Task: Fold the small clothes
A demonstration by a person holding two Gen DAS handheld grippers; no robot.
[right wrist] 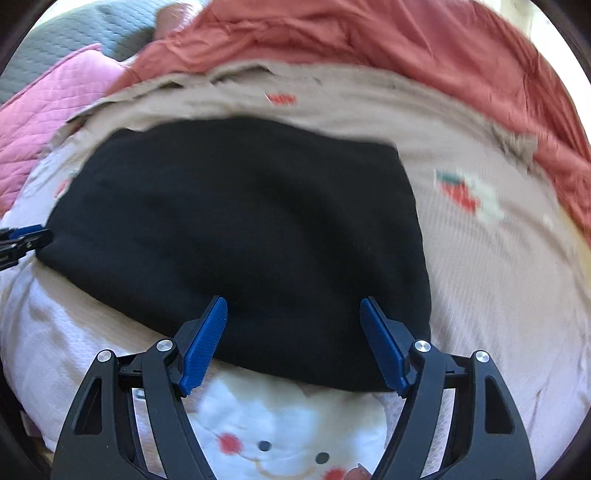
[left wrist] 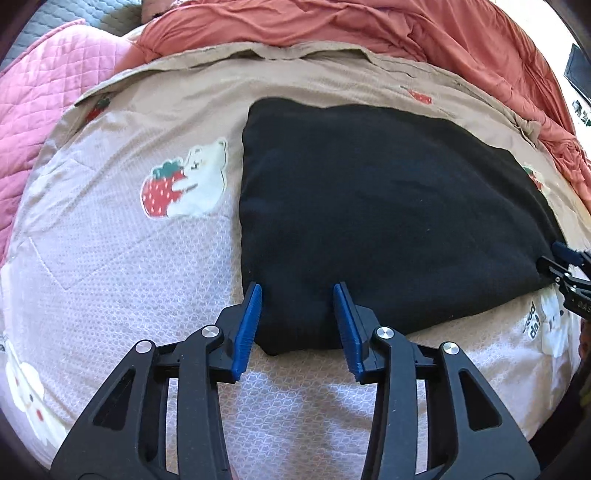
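Although it already lies as a flat, roughly rectangular pad, the black garment (left wrist: 388,221) looks only partly folded: its edges are tidy, but the shape is broad enough that I'd guess another fold remains. It fills the middle and right of the left wrist view and the centre of the right wrist view, resting on a pale bedspread (left wrist: 110,277) printed with a bear hugging a strawberry (left wrist: 184,181).

At the garment's near edge the left gripper (left wrist: 297,291) stands with a modest gap between its blue pads, the cloth's lower left corner lying between them without being pinched. Low in its own frame, the right gripper (right wrist: 293,304) is spread wide over the lower right part of the cloth, and nothing is clamped there either.

Beyond the bedspread, a rumpled coral blanket (left wrist: 369,26) crosses the top of both frames, with a pink quilt (left wrist: 55,81) at the upper left and grey quilted fabric (right wrist: 74,40) behind it.
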